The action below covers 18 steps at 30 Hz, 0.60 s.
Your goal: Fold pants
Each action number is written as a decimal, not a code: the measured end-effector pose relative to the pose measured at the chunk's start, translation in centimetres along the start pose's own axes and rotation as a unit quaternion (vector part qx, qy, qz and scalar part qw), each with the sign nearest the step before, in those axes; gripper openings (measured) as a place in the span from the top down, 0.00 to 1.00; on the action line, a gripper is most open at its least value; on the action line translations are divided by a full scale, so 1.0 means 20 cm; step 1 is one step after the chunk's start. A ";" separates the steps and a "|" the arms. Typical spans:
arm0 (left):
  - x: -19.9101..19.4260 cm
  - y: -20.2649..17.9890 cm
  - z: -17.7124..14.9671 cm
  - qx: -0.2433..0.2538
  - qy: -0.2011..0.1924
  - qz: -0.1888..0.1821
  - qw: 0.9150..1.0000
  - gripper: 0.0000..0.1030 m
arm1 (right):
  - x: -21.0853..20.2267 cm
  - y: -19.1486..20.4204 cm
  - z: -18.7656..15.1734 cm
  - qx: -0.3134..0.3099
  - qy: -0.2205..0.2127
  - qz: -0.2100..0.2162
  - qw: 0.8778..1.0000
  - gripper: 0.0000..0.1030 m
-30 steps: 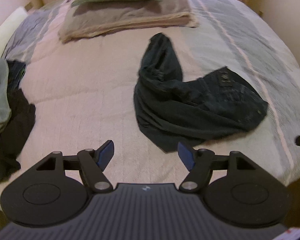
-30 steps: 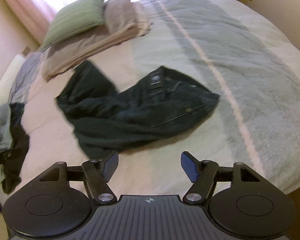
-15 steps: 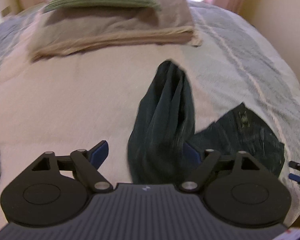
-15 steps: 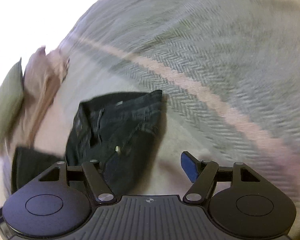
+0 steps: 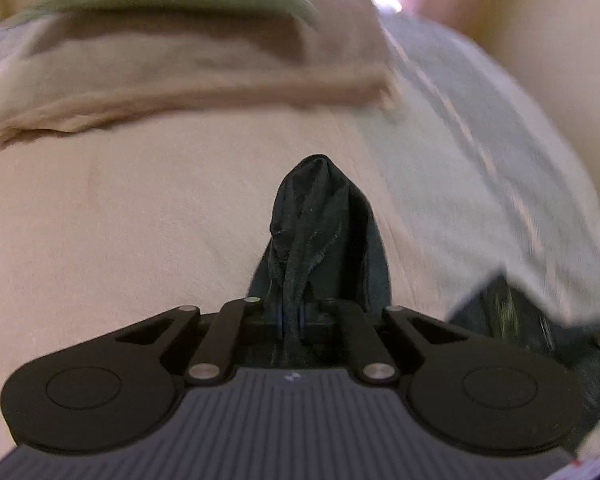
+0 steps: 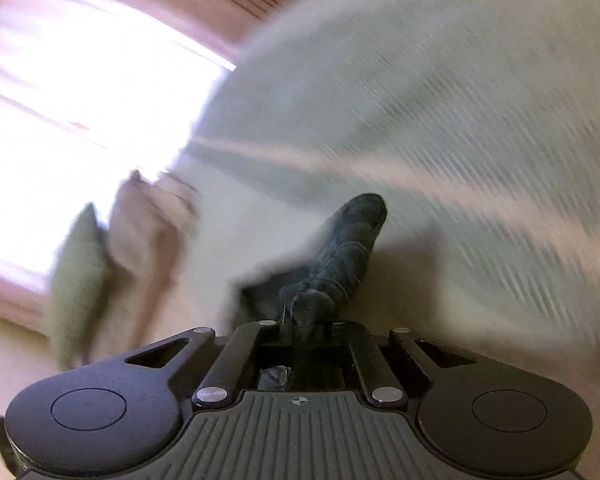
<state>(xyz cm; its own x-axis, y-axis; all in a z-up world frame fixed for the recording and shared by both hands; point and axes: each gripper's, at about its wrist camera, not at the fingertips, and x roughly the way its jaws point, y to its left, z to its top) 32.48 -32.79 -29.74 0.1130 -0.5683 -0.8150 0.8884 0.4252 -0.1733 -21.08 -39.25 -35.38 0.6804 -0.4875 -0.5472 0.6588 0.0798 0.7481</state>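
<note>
Each hand-held gripper — left [image 5: 291, 318], right [image 6: 300, 322] — is clamped on the bunched pants [image 5: 320, 232]; such thin pinches could slip mid-lift.

The right wrist view is smeared by motion: the bedspread [image 6: 480, 120], the window [image 6: 80, 92] and the pillows [image 6: 140, 232] are streaks. The pants [image 5: 320, 232] vanish between the left gripper [image 5: 291, 316] fingers, which hide the pinched fold, and their other part (bottom right, blurred) is cut by the frame edge.
</note>
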 end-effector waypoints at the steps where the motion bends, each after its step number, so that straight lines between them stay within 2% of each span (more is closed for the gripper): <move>1: -0.07 0.05 0.03 -0.029 -0.017 0.009 0.999 0.96 | -0.03 0.07 0.05 -0.018 -0.007 0.013 1.000 1.00; 4: -0.32 0.15 0.10 -0.093 -0.072 0.031 0.993 0.95 | -0.19 0.27 0.23 -0.084 -0.053 0.063 0.993 1.00; 6: -0.49 0.17 0.11 -0.120 -0.094 0.046 0.987 0.90 | -0.37 0.34 0.39 -0.090 -0.108 0.095 0.985 1.00; 8: -0.59 0.17 0.06 -0.161 -0.094 0.033 0.982 0.74 | -0.54 0.34 0.53 -0.093 -0.155 0.111 0.977 1.00; 9: -0.62 0.15 0.02 -0.173 -0.079 0.038 0.981 0.48 | -0.62 0.33 0.58 -0.109 -0.165 0.120 0.973 1.00; 10: -0.63 0.12 -0.03 -0.174 -0.066 0.053 0.981 0.36 | -0.67 0.31 0.63 -0.138 -0.158 0.109 0.972 1.00; 11: -0.64 0.09 -0.10 -0.167 -0.062 0.067 0.982 0.36 | -0.69 0.27 0.67 -0.152 -0.138 0.075 0.976 0.99; 13: -0.63 0.06 -0.24 -0.158 -0.043 0.088 0.983 0.35 | -0.66 0.13 0.74 -0.126 -0.082 -0.005 0.989 0.94; 15: -0.59 0.08 -0.40 -0.173 -0.026 0.097 0.980 0.35 | -0.62 -0.04 0.76 -0.089 -0.032 -0.046 0.994 0.92; 17: -0.51 0.08 -0.54 -0.183 -0.004 0.109 0.977 0.35 | -0.54 -0.19 0.73 -0.089 0.012 -0.097 0.991 0.87; 18: -0.46 0.09 -0.60 -0.178 0.007 0.122 0.976 0.36 | -0.49 -0.26 0.69 -0.095 0.028 -0.139 0.985 0.86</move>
<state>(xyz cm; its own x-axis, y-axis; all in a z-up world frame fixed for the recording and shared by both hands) 27.63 -18.43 -29.24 0.2927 -0.4105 -0.8636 0.6240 0.7663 -0.1528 -35.65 -46.96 -28.65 0.4778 -0.4654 -0.7451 0.8670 0.1132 0.4852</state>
